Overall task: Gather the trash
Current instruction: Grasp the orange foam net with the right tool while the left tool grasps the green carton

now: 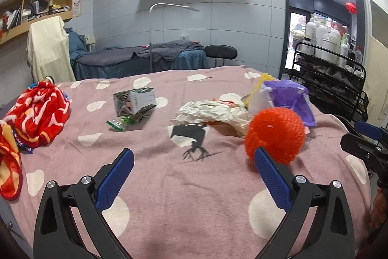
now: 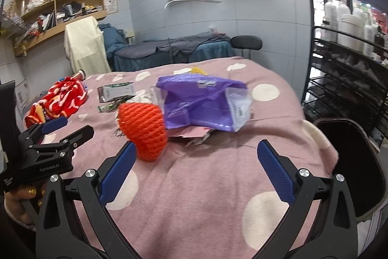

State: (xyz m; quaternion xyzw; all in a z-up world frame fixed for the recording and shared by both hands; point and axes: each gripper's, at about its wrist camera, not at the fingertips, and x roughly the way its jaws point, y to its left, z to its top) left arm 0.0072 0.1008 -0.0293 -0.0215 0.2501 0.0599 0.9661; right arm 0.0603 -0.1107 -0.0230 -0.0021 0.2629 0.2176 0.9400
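Note:
Trash lies on a pink spotted bedspread (image 1: pixel 150 176). An orange foam net (image 1: pixel 275 135) sits just beyond the right finger of my open, empty left gripper (image 1: pixel 194 157). Behind it lie crumpled white paper (image 1: pixel 213 113), a purple plastic bag (image 1: pixel 288 96), a flattened carton (image 1: pixel 134 101) and a small green wrapper (image 1: pixel 118 124). In the right wrist view my right gripper (image 2: pixel 196 149) is open and empty, with the orange net (image 2: pixel 145 130) by its left finger and the purple bag (image 2: pixel 201 103) ahead. The left gripper (image 2: pixel 65 130) shows at the left there.
A red patterned blanket (image 1: pixel 36 113) is bunched at the bed's left edge. A dark bin (image 2: pixel 351 162) stands at the bed's right side. A black wire cart (image 1: pixel 329 79) with bottles stands beyond it. Another bed and a stool (image 1: pixel 220 52) are at the back.

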